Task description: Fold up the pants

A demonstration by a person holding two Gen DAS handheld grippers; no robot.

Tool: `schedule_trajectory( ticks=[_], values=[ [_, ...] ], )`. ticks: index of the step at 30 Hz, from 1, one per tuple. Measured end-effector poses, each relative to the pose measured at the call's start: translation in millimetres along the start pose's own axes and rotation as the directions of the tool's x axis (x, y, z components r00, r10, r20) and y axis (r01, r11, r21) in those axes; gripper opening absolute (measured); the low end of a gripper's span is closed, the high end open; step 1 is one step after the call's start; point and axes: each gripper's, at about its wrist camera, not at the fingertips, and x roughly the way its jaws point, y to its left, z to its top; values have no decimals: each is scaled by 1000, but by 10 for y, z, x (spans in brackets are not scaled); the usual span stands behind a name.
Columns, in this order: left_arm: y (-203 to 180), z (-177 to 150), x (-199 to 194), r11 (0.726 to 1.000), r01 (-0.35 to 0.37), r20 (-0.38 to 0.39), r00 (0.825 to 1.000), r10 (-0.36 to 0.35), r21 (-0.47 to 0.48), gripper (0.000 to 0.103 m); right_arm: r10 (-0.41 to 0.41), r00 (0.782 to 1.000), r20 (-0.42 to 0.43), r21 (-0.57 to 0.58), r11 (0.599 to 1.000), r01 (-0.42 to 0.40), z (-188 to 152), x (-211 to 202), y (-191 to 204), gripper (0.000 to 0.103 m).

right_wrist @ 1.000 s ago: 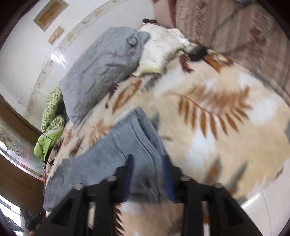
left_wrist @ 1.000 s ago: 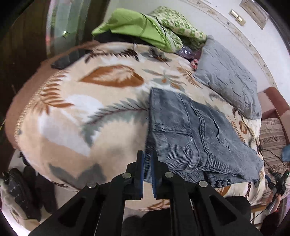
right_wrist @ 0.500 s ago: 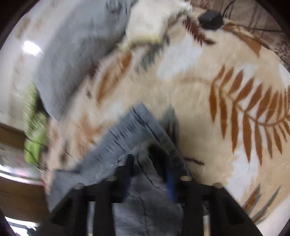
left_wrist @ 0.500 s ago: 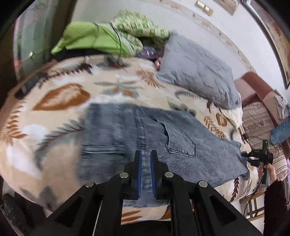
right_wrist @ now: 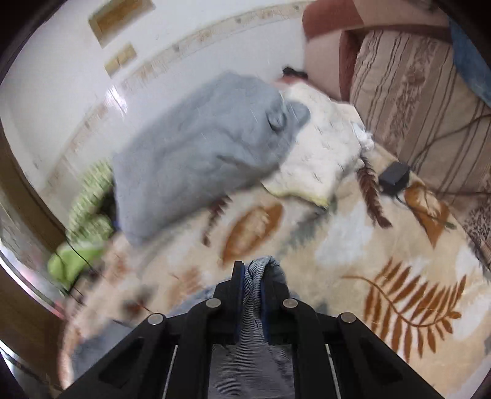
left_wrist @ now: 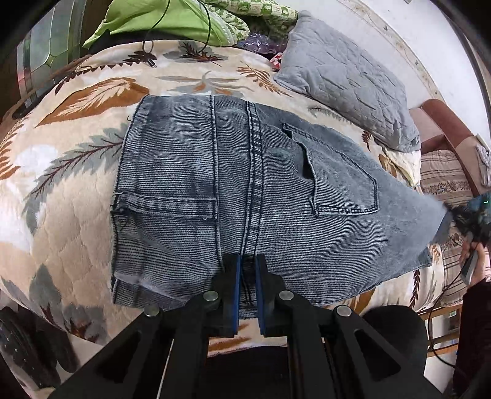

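Observation:
Grey-blue ribbed denim pants (left_wrist: 245, 190) lie folded across a leaf-patterned blanket (left_wrist: 76, 172), back pocket facing up. My left gripper (left_wrist: 248, 270) is shut on the near edge of the pants, at the centre seam. In the right wrist view my right gripper (right_wrist: 253, 276) is shut on a bunched fold of the pants (right_wrist: 260, 270), lifted above the blanket (right_wrist: 383, 261). The cloth hangs down between the fingers. In the left wrist view the far right corner of the pants is raised off the bed.
A grey quilted pillow (left_wrist: 346, 83) and green bedding (left_wrist: 172, 21) lie at the bed's far side. A striped cushion (right_wrist: 414, 101) and a black box with a cable (right_wrist: 394, 176) sit to the right. A person's hand with a device (left_wrist: 472, 245) is at the right edge.
The right gripper closed on the pants' edge and lifted it clear of the blanket. The left gripper, still gripping denim, moved along so that the pants now lie spread across its view.

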Motion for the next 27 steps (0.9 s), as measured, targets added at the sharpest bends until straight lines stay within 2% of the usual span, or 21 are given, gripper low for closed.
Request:
schedule_trajectory(
  ticks=[2, 3, 5, 8, 12, 14, 16, 19, 22, 25, 27],
  values=[
    [-24, -16, 5, 1000, -9, -14, 1000, 10, 21, 8, -49, 985, -164, 68, 996, 61, -191, 273, -237, 11],
    [-34, -21, 8, 999, -12, -18, 1000, 13, 31, 8, -47, 980, -194, 108, 992, 69, -278, 317, -338, 11],
    [-41, -20, 19, 999, -13, -23, 1000, 14, 39, 8, -73, 976, -205, 164, 981, 107, -488, 300, -553, 11],
    [-34, 1, 30, 999, -9, -32, 999, 10, 32, 8, -186, 963, -195, 84, 975, 206, -652, 188, -580, 11],
    [-46, 38, 26, 999, -15, -32, 999, 16, 30, 8, -177, 970, -169, 58, 980, 189, -657, 39, -584, 11],
    [-60, 50, -20, 1000, -15, -18, 1000, 16, 24, 8, -141, 977, -158, 58, 987, 152, -574, -22, -540, 11],
    [-69, 42, -75, 1000, -12, -6, 1000, 12, 21, 8, -71, 986, -153, 58, 995, 80, -468, -22, -388, 11],
    [-120, 53, -167, 1000, 5, 24, 1000, -6, 15, 8, 51, 980, -194, 34, 998, -45, -432, 108, 4, 11],
    [-186, 94, -252, 999, 35, 52, 998, -36, 20, 8, 170, 947, -272, -3, 984, -178, -580, 335, 577, 11],
    [-247, 138, -258, 998, 31, 63, 997, -34, 47, 9, 228, 908, -351, -72, 961, -269, -874, 564, 1231, 11],
    [-249, 148, -212, 998, 5, 53, 999, -8, 63, 9, 256, 881, -398, -115, 939, -325, -1086, 692, 1653, 11]
  ],
)
